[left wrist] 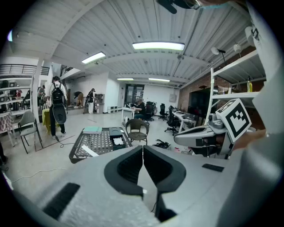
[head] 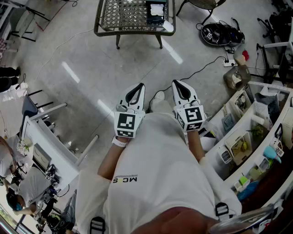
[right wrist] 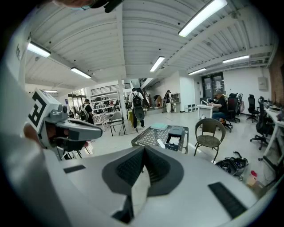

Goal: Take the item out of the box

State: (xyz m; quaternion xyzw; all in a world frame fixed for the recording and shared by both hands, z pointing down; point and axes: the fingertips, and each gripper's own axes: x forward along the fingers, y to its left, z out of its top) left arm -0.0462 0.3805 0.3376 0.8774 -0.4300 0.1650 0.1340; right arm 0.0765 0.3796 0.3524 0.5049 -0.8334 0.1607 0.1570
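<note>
Currently left tool (head: 140, 86) and right tool (head: 175, 83) are pressed together, empty, well apart from the white item (head: 157, 9) in its box (head: 149, 18) on the mesh desk (head: 103, 28), so arriving closed may shove the box.

Two hand-held tools, white moulded shells, tapered jaws lined with black ribbed pads: left gripper (head: 138, 88), right gripper (head: 179, 87). Each bore a marker cube (head: 127, 123), white with black square patterns. Person wore a white T-shirt (head: 160, 169) with small dark lettering (head: 124, 179), a white wristband (head: 120, 142) and black strap buckles (head: 97, 225).
</note>
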